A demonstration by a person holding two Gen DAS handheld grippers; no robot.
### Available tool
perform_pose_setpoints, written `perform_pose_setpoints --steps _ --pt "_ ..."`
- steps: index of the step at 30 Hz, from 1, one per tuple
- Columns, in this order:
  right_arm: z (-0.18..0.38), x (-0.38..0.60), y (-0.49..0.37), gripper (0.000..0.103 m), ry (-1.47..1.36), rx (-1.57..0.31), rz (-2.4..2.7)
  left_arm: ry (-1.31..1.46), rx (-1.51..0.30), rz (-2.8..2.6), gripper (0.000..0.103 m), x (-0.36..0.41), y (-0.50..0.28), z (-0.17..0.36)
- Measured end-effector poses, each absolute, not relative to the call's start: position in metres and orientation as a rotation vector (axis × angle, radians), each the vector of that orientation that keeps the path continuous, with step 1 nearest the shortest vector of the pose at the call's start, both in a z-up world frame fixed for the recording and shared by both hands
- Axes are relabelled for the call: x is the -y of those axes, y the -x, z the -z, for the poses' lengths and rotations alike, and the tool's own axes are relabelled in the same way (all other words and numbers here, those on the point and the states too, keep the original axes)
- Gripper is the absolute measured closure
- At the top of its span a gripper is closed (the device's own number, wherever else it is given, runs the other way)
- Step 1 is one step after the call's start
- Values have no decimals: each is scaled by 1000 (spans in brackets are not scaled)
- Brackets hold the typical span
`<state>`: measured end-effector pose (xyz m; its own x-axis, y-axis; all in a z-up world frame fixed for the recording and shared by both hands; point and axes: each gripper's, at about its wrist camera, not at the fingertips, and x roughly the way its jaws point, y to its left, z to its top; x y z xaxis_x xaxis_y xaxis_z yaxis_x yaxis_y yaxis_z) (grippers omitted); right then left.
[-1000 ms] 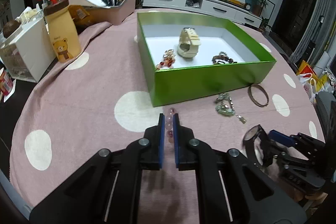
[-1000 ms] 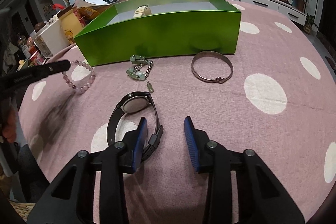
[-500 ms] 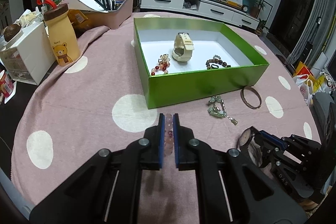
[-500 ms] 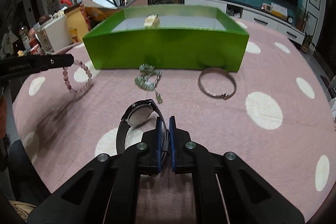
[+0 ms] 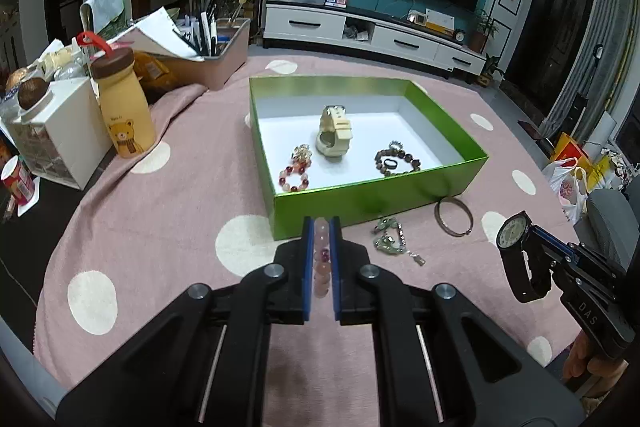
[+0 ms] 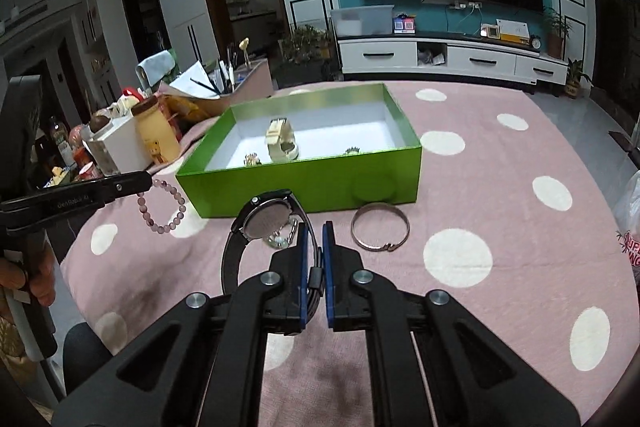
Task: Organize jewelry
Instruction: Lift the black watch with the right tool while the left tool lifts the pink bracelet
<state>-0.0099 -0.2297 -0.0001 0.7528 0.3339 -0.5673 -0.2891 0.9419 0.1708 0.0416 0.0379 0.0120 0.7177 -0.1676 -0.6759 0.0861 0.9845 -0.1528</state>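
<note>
My left gripper (image 5: 321,227) is shut on a pink bead bracelet (image 5: 322,259), held above the cloth just in front of the green box (image 5: 376,197); the bracelet (image 6: 162,205) hangs as a loop from that gripper (image 6: 150,183) in the right wrist view. My right gripper (image 6: 314,231) is shut on the strap of a black watch (image 6: 266,223), lifted off the table; the watch (image 5: 516,247) shows at the right of the left wrist view. Inside the box lie a cream watch (image 5: 334,135), a red bead bracelet (image 5: 294,177) and a dark bead bracelet (image 5: 396,161).
A metal bangle (image 6: 380,229) and a green bead chain (image 5: 390,241) lie on the pink dotted tablecloth (image 6: 500,187) before the box. A yellow bear bottle (image 5: 124,107), white box (image 5: 60,135) and pen bin (image 5: 208,61) crowd the far left.
The right gripper closed on the black watch's strap and lifted it off the cloth. The left gripper rose with the pink bracelet still held.
</note>
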Motion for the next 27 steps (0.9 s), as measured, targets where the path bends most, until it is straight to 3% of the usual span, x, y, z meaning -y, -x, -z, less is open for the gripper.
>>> perform_pose_setpoints --steps 27 --pt "0 245 11 97 -142 -641 -327 114 -725 145 96 -29 -40 -34"
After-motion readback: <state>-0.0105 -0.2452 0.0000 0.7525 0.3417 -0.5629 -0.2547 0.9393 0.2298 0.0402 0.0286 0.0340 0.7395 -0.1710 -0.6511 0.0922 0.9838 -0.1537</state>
